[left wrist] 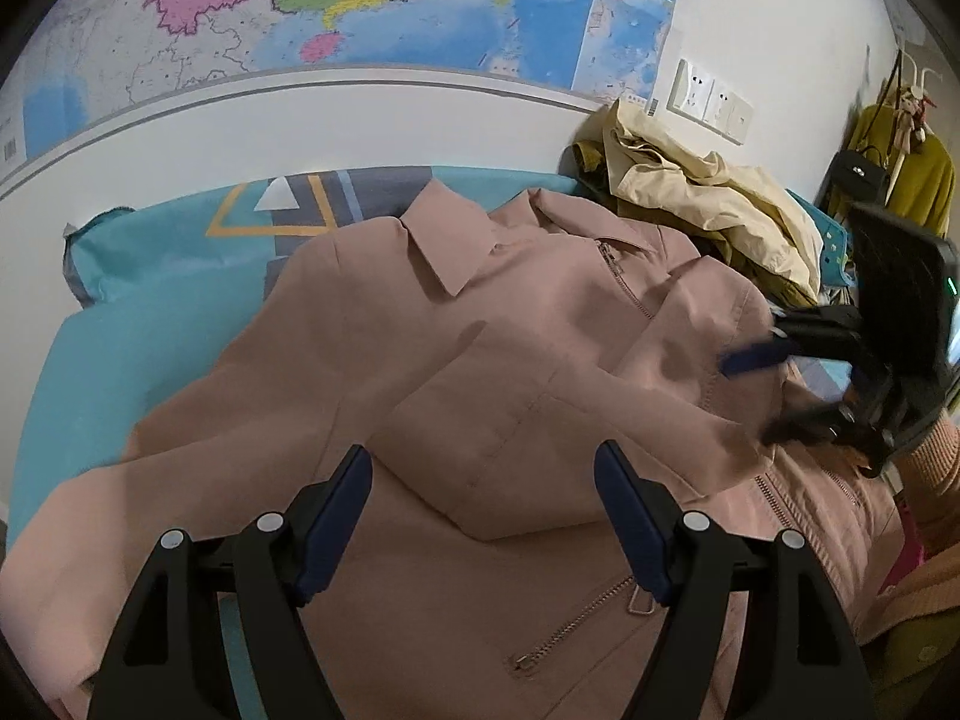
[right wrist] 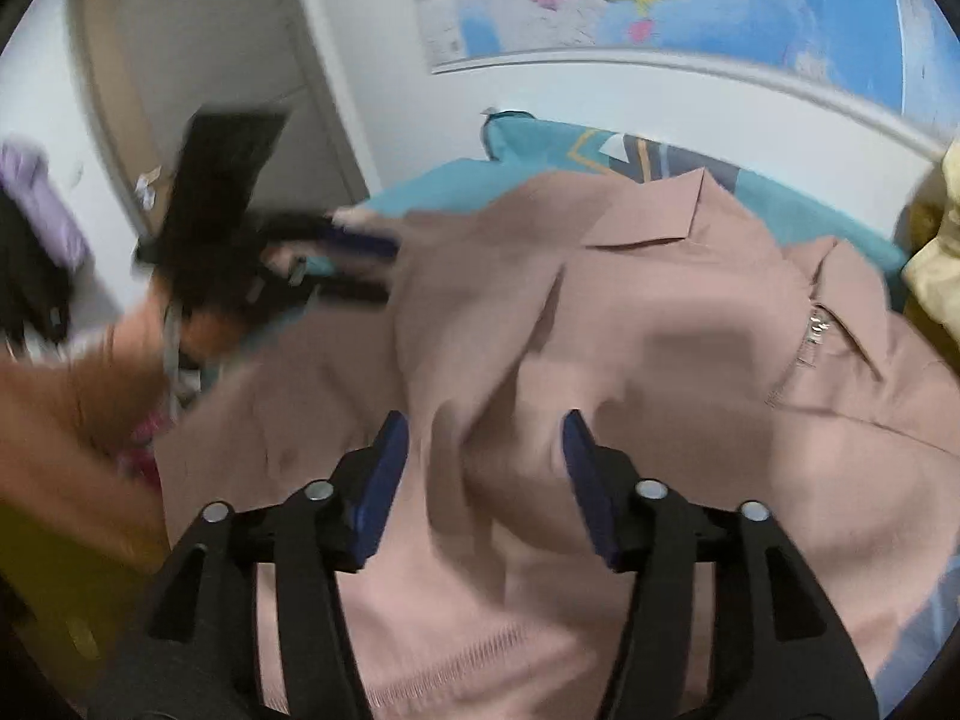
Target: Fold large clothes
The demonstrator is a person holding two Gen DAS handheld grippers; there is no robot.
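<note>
No legible text anywhere. Wall map carries tiny print and a barcode at its left edge, all too small and blurred to read.

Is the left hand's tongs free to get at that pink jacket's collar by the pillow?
Probably yes. The left tongs stand open and empty above the pink jacket, and nothing lies between them and the collar; the right tongs are off to the side.

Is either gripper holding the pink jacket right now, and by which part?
Neither. The left gripper and the right gripper are both open above the pink jacket, gripping nothing.
</note>
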